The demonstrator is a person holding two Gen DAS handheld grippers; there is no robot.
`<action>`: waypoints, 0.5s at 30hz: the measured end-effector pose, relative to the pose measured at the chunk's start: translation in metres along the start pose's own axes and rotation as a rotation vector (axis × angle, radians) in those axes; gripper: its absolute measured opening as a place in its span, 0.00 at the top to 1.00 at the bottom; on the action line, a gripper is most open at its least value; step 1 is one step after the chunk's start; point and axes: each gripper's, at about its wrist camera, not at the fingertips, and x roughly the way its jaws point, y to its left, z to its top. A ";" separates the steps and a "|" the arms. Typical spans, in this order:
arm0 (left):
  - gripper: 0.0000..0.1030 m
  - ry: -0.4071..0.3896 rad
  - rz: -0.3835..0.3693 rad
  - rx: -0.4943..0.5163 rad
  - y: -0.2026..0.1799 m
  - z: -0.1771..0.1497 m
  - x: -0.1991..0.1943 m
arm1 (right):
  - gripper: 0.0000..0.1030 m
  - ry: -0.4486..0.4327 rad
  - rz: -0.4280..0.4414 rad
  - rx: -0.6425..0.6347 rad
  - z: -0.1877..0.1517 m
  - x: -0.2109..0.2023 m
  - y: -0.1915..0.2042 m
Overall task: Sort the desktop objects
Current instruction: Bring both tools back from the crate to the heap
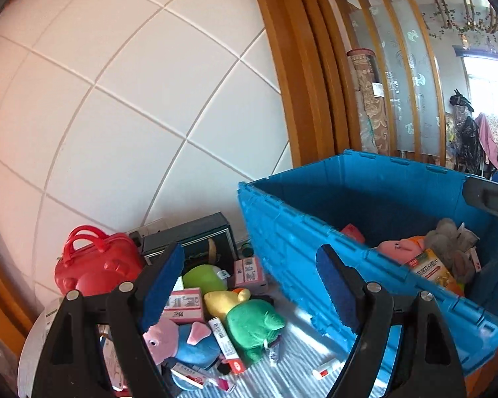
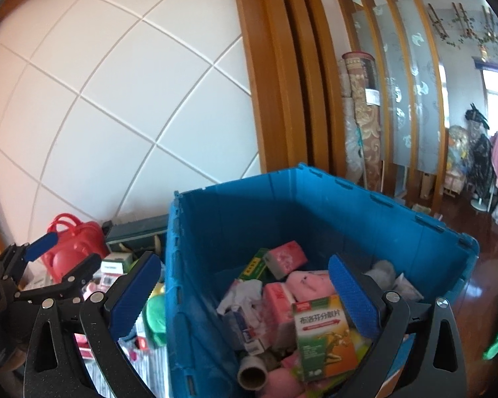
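A big blue box [image 2: 315,205] stands on the table, close to the white tiled wall [image 1: 116,99]. It is the main thing here, so every place is told from it.

Inside the blue box lie many things. There is a green and orange medicine box [image 2: 322,338] near the front, a pink soft toy [image 2: 310,280] in the middle, a pink carton [image 2: 277,301] beside it, and a cardboard tube [image 2: 252,373] at the very front. A grey soft toy [image 1: 448,245] lies in the box too, by its far side.

To the left of the blue box, on a striped cloth [image 1: 302,341], is a pile of things. A green soft toy [image 1: 254,323] lies nearest the box. A yellow soft toy [image 1: 224,300] touches it. A pink and blue soft toy [image 1: 182,341] lies further left. Small pink boxes [image 1: 186,305] are mixed in. A red bag [image 1: 93,262] stands at the far left of the pile, by the wall.

The left gripper [image 1: 249,282] is above the pile, just left of the blue box. Its jaws are wide apart and hold nothing.

The right gripper [image 2: 242,295] is over the blue box. One finger is outside the left wall and one is inside. Its jaws are wide apart and hold nothing.
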 end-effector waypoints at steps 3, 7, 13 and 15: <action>0.20 0.024 0.030 -0.010 0.032 -0.017 -0.004 | 0.00 0.012 0.021 -0.017 -0.004 0.005 0.028; 0.20 0.062 0.071 -0.014 0.070 -0.042 -0.006 | 0.00 0.041 0.058 -0.039 -0.013 0.016 0.066; 0.20 0.135 0.118 -0.032 0.126 -0.084 -0.003 | 0.00 0.079 0.092 -0.080 -0.033 0.031 0.120; 0.20 0.157 0.136 -0.034 0.142 -0.100 0.000 | 0.00 0.091 0.106 -0.079 -0.042 0.036 0.134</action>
